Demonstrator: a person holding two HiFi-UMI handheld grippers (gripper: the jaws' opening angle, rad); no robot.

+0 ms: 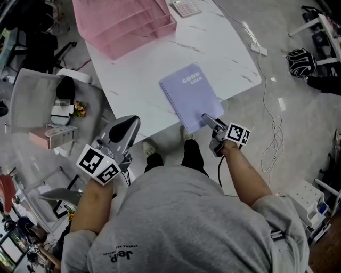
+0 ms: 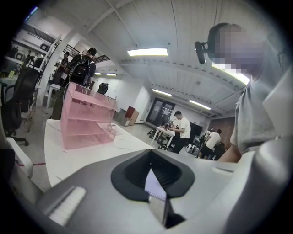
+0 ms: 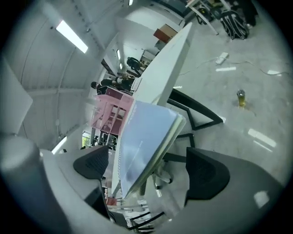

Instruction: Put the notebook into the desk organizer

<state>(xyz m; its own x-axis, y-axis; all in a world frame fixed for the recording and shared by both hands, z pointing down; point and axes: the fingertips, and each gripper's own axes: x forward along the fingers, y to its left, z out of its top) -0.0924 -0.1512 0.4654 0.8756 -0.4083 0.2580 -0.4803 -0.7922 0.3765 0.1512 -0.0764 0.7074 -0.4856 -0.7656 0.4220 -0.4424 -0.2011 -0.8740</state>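
A lavender spiral notebook (image 1: 191,95) lies flat at the near edge of the white marble table (image 1: 138,80). The pink desk organizer (image 1: 123,22) stands at the table's far left end. My right gripper (image 1: 208,119) is at the notebook's near right corner. In the right gripper view its jaws stand wide apart, with the notebook's (image 3: 146,137) corner between them and neither pad touching it; the gripper (image 3: 149,172) is open. My left gripper (image 1: 129,126) hangs in front of the table's near left edge, shut and holding nothing (image 2: 155,178). The organizer (image 2: 87,121) shows far off to its left.
A calculator (image 1: 185,6) lies beside the organizer. A white power strip (image 1: 256,48) with a cable trails off the table's right end to the floor. A grey office chair (image 1: 48,101) with loose items stands at the left. Other people stand in the background of the left gripper view.
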